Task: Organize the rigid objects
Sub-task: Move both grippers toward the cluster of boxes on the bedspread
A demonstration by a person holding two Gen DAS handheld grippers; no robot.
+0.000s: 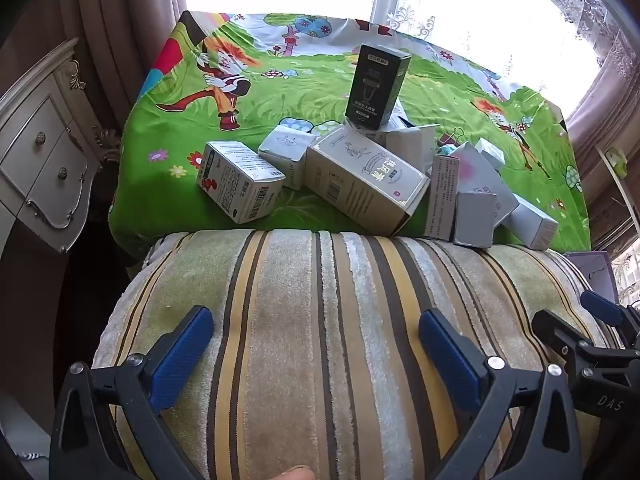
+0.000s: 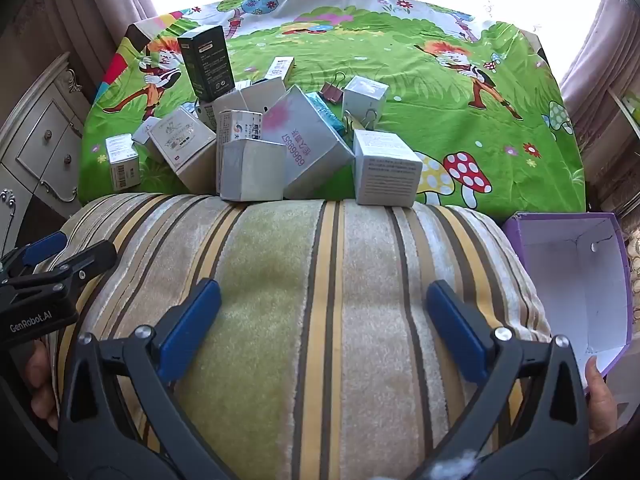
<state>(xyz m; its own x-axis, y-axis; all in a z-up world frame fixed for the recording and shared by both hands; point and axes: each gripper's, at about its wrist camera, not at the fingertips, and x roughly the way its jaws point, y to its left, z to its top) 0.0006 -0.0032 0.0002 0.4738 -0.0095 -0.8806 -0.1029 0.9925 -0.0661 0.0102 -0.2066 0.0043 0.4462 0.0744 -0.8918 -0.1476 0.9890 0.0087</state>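
I see my left tool (image 1: 316,334) spread wide and empty over the striped cushion (image 1: 320,320); the pile of boxes (image 1: 360,176) sits ahead on the green cloth (image 1: 168,200). My right tool (image 2: 324,306) gapes empty too, purple box (image 2: 572,280) to its right.

We see a bright green cartoon cloth (image 1: 280,92), a cream cushion (image 2: 320,300) striped yellow and brown, and a purple box (image 2: 516,232).
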